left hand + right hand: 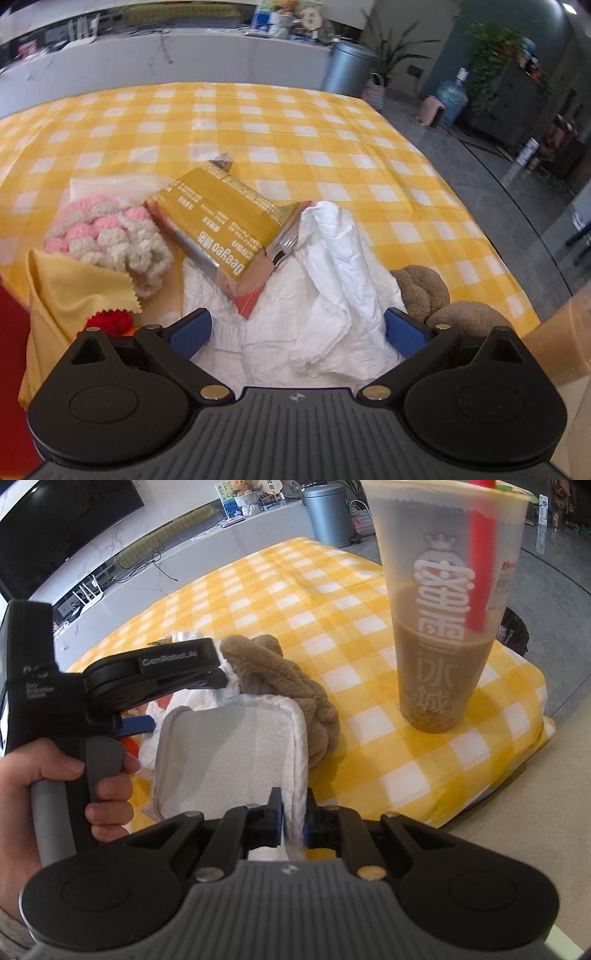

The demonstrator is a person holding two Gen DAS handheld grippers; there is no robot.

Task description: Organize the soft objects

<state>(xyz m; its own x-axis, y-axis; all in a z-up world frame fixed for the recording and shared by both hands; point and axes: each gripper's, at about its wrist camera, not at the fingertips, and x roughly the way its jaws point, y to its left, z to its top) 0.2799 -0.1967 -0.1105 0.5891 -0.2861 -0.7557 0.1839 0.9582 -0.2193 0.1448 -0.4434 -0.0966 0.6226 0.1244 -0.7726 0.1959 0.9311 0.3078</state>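
Note:
My left gripper is open, its blue pads either side of a crumpled white cloth. A gold snack packet lies on that cloth. A pink and white crochet piece, a yellow cloth and a red crochet piece lie to the left. A brown plush lies to the right. My right gripper is shut on the edge of a white and grey pad, beside the brown plush. The left gripper shows in the right wrist view.
A tall milk tea cup with a red straw stands on the yellow checked tablecloth near the table's right edge. A grey bin and plants stand beyond the table.

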